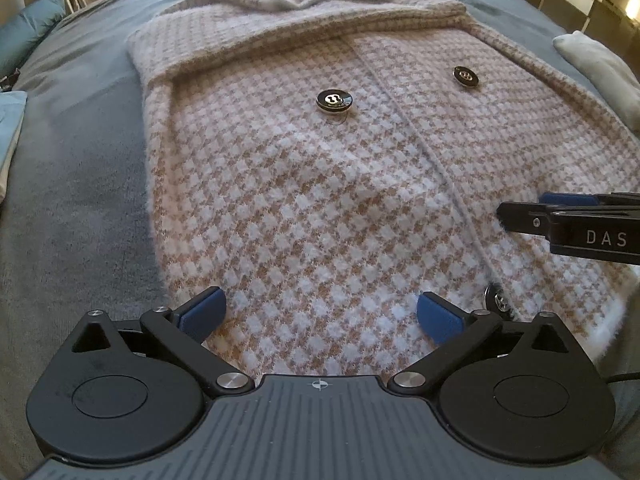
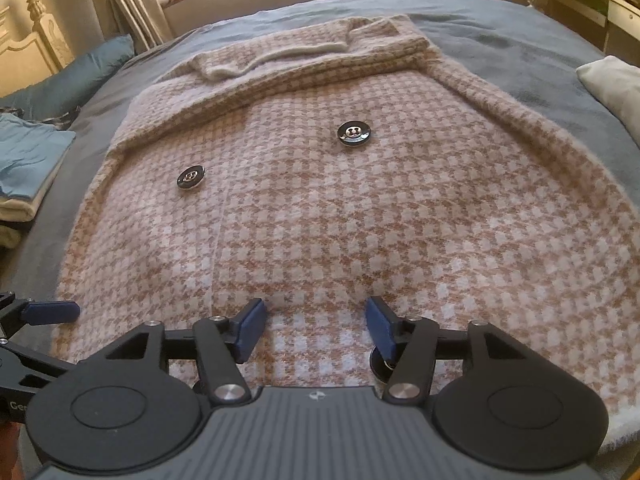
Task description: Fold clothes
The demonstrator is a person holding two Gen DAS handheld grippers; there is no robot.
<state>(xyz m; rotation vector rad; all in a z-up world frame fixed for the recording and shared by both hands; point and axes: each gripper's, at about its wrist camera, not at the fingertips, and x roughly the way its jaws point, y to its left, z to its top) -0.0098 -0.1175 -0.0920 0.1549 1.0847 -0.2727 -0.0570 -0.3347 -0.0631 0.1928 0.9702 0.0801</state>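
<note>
Presently, the houndstooth coat [image 1: 340,184] is laid flat on the blue bed [image 1: 80,168], its long axis running away from both tongs toward the folded collar end. The near hem is found directly under the left tongs [image 1: 320,314] and the right tongs [image 2: 316,326]; both are spread, and nothing is pinched. The left tongs are placed nearer the coat's left edge. Black buttons [image 1: 335,101] carry an emblem that cannot be read. "DAS" is read on the right tongs' body.

Home bedroom, blue-covered bed [image 2: 500,28], carved bedpost [image 2: 34,4], curtains [image 2: 124,4]
</note>
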